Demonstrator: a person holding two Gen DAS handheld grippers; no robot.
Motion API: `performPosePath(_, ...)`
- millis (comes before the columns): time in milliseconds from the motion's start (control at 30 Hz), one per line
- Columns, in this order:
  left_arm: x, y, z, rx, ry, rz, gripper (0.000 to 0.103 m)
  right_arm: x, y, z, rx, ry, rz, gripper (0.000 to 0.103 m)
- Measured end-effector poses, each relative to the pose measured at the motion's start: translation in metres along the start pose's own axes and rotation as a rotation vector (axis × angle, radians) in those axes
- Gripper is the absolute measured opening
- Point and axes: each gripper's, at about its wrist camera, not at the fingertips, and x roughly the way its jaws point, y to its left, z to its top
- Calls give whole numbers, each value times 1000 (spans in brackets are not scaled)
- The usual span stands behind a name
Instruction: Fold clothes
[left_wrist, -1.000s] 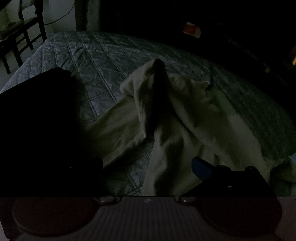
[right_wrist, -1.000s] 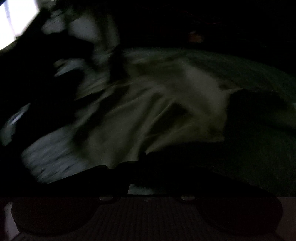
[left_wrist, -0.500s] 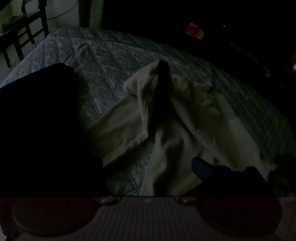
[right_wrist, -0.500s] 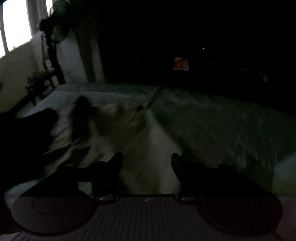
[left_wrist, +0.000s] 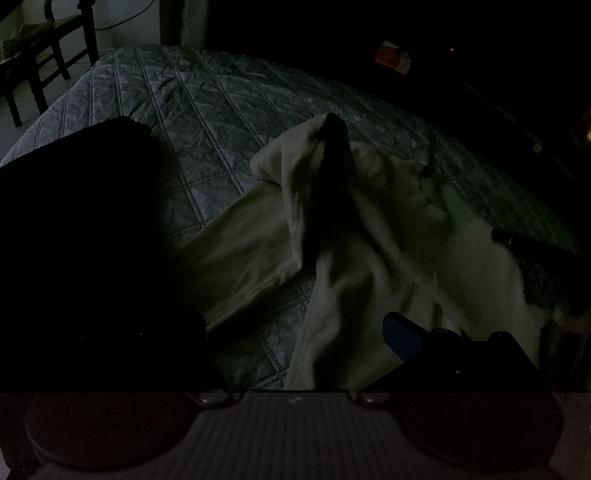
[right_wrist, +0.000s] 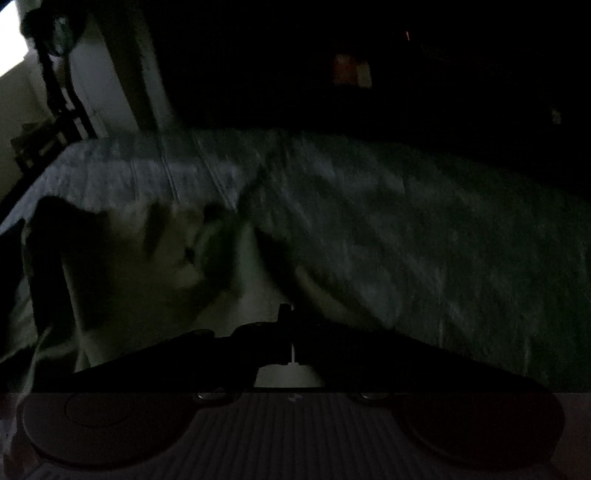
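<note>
In the left wrist view, a dark wooden chair (left_wrist: 40, 62) is seen at the far left, off the corner of the bed. A grey quilted bedspread (left_wrist: 192, 110) covers the bed. At its left edge a black, flat, folded mass (left_wrist: 74, 221) lies in deep shadow; what it is cannot be told. To the right of it, a pale cream crumpled garment (left_wrist: 388, 229) is spread on the bedspread, with one part pulled up into a dark-shadowed peak near the middle and a flat length trailing towards the lower left. The left gripper (left_wrist: 295, 343) is held over the near end of the garment; its fingers are set wide, the blue-tipped right finger (left_wrist: 402, 336) being visible above the cloth and the left one lost in the dark, and no cloth is seen pinched between them.

In the right wrist view, blurred and dim, the same garment (right_wrist: 155, 273) is seen at the left on the bedspread (right_wrist: 424, 240). The right gripper (right_wrist: 291, 332) has its fingers drawn together with only a thin slit between them. Pale cloth lies directly beneath and ahead of the tips, but whether any is pinched cannot be told.
</note>
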Motion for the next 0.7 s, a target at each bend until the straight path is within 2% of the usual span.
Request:
performPosePath(200, 3, -4, -1, 12, 11, -4, 102, -20, 13, 52, -174, -206, -153, 1)
performPosePath(233, 3, -5, -1, 14, 11, -2, 102, -23, 16, 55, -220, -256, -212, 1)
performPosePath(300, 4, -6, -2, 17, 14, -1, 102, -24, 27, 55, -369, -358, -384, 1)
performPosePath(333, 4, -6, -2, 17, 15, 0, 102, -19, 28, 56, -390, -345, -424, 11)
performPosePath(367, 4, -6, -2, 17, 16, 1, 102, -14, 25, 59, -359, -293, -427, 17)
performPosePath(400, 3, -6, -1, 14, 15, 2, 102, -11, 21, 59, -316, -256, -420, 20)
performPosePath(500, -1, -2, 2, 0, 1, 5, 102, -25, 28, 38, -247, -285, -403, 35)
performPosePath(533, -4, 0, 4, -5, -8, 8, 102, -31, 36, 27, -232, -282, -368, 42)
performPosePath(567, -7, 4, 7, -10, -21, 15, 102, -39, 47, 14, -212, -272, -303, 43)
performPosePath(633, -13, 12, 12, -32, -50, 35, 102, -58, 73, -21, -224, -242, -89, 45)
performPosePath(700, -18, 22, 18, -62, -67, 46, 102, -76, 114, -64, -337, -219, 27, 53)
